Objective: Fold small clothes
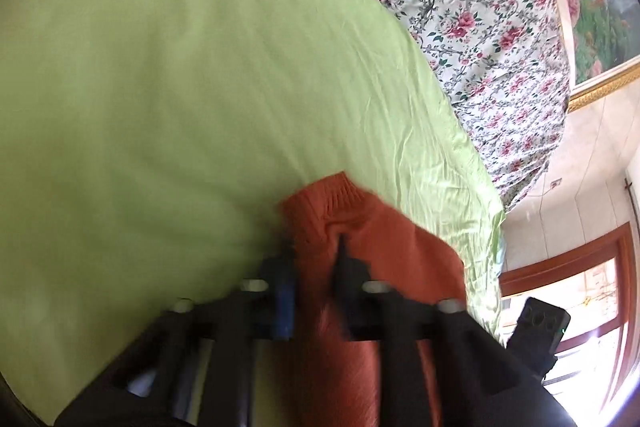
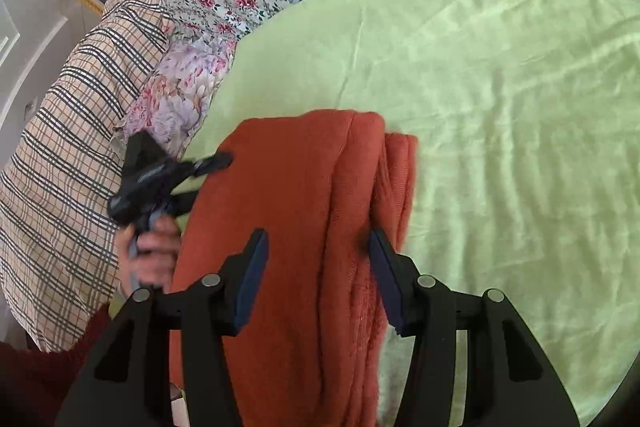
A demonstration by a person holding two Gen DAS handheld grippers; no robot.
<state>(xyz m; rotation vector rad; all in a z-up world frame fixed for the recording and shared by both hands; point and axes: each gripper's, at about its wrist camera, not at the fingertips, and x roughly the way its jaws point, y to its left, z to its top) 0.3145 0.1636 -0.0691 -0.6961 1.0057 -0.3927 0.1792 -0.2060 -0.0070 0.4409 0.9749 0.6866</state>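
Across the bed lies a light green sheet (image 2: 500,87), creased in long ripples, and everything else sits around it. Beyond its far edge spreads a white quilt with red roses (image 1: 480,7); against the sheet's left side, seen from the right wrist, lean a tan plaid cushion (image 2: 72,131) and a lilac flowered pillow (image 2: 180,83). Behind the quilt hangs a gold-framed painting (image 1: 592,27) on a pale wall, and past the sheet's right corner, in the left wrist view, stands a window with a red-brown frame (image 1: 560,259).

On the sheet's near left part rests the rust-orange knit garment (image 2: 288,207), folded into a long band with soft lengthwise ridges and a ribbed edge.

The left gripper (image 1: 314,241) is pinched almost fully together on a fold of the garment near that ribbed edge, a hand (image 2: 150,251) gripping its handle. The right gripper (image 2: 316,243) hovers over the garment with its jaws about half apart, pads clear of the knit.
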